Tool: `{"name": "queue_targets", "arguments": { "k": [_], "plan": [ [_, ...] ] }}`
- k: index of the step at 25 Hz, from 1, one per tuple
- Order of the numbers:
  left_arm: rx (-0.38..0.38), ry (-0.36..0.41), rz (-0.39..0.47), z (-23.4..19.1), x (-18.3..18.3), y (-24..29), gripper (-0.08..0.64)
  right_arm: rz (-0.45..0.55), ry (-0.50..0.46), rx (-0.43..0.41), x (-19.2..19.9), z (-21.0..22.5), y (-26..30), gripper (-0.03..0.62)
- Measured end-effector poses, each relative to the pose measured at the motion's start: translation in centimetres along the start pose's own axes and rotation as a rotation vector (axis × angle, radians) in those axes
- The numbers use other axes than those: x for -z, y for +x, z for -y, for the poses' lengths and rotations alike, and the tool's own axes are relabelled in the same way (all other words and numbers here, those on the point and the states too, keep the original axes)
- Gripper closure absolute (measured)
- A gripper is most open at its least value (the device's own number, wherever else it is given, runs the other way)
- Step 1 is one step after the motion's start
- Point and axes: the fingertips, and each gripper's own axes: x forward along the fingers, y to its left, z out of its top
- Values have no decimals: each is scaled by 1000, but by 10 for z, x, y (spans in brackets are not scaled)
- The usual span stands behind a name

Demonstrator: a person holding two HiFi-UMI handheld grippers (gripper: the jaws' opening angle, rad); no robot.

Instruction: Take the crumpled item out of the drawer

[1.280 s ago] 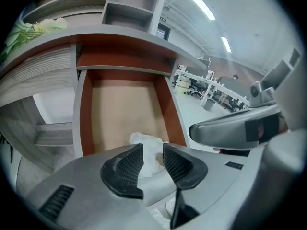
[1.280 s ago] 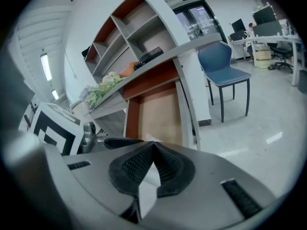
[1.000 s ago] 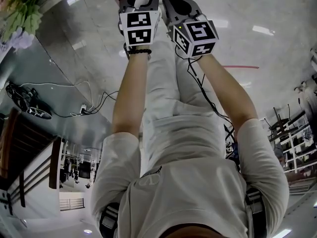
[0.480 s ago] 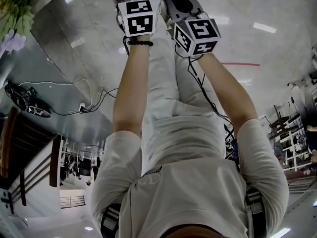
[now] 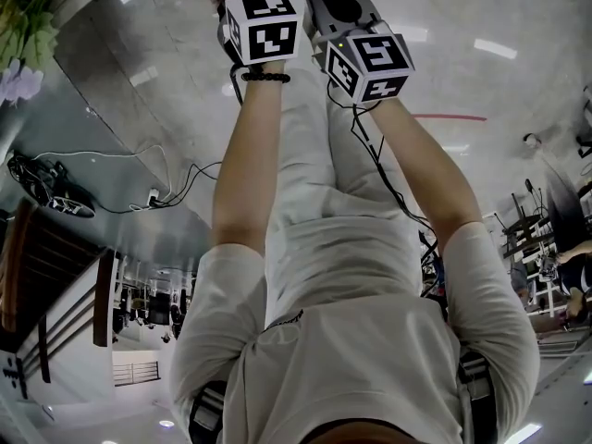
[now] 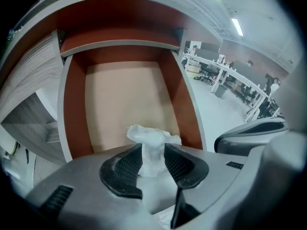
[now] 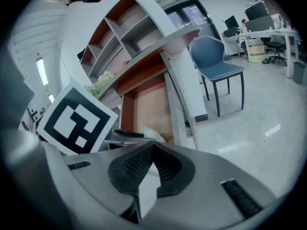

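Note:
A crumpled white item stands between the ribbed pads of my left gripper, just above the near end of the open drawer. The jaws have just been closing, and both pads press on the item. The drawer has red-brown walls and a bare tan bottom. In the right gripper view the same item and drawer lie ahead, beside the left gripper's marker cube. My right gripper is shut with nothing in it. The head view shows only both marker cubes, with the jaws hidden.
The drawer belongs to a white and red-brown shelf unit. A blue chair stands right of it on the grey floor. Desks and office chairs fill the far right. Cables lie on the floor at left.
The left gripper's marker cube has tilted and shifted slightly toward the top of the head view. The right gripper has stayed almost still.

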Motion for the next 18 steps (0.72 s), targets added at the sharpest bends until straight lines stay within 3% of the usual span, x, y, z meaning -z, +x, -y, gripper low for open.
{"name": "queue_targets", "arguments": {
  "k": [2,7,18],
  "plan": [
    [-8,-1,-3,-3,1,0,439,-1,2,-1,1,-1,1,591],
    [-14,8,-14,-6,2,1,476,-1,2,-4,2,-2,1,591],
    [-41,-6,-15,-11,2,0,517,-5,11,0,5,1,-3,591]
  ]
}}
